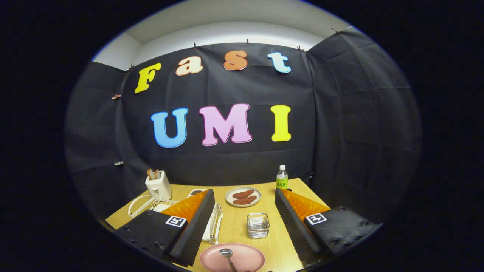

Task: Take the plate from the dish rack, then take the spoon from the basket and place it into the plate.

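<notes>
A pink plate (238, 258) lies on the wooden table (234, 226) close in, between my two fingers. A metal spoon (227, 255) rests in the plate, bowl end pointing away from me. My gripper (242, 226) hangs above the table, open wide with nothing between its fingers. Just beyond the plate stands a small square wire basket (258, 225). The white dish rack (151, 204) sits to the left, partly hidden behind the left finger (196, 223).
A grey plate with two sausages (243, 197) lies further back at the middle. A white toaster (158, 184) with bread stands at the back left. A clear bottle with a green label (281, 177) stands at the back right near the table's edge.
</notes>
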{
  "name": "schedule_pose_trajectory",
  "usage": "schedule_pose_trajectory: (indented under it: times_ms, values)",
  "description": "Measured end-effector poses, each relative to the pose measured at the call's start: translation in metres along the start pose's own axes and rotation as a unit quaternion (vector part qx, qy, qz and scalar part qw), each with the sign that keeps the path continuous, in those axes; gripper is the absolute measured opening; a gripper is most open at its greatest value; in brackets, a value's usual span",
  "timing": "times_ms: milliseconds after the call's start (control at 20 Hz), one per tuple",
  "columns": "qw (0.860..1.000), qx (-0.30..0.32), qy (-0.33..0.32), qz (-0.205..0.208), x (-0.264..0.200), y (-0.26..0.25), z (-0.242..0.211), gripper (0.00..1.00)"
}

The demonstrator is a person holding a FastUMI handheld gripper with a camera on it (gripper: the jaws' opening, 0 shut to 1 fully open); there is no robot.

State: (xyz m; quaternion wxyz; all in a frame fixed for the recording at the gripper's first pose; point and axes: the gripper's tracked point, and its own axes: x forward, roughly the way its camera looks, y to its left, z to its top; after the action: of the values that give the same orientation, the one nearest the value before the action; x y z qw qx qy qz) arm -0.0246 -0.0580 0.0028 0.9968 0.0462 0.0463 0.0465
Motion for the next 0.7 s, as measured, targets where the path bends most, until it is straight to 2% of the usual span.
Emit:
schedule_pose_trajectory:
  times_ms: [350, 700]
  values:
    - [0.999, 0.001, -0.029, -0.045, -0.045, -0.025, 0.019, 0.98]
    - [0.999, -0.016, -0.025, -0.037, -0.032, -0.019, 0.026, 0.98]
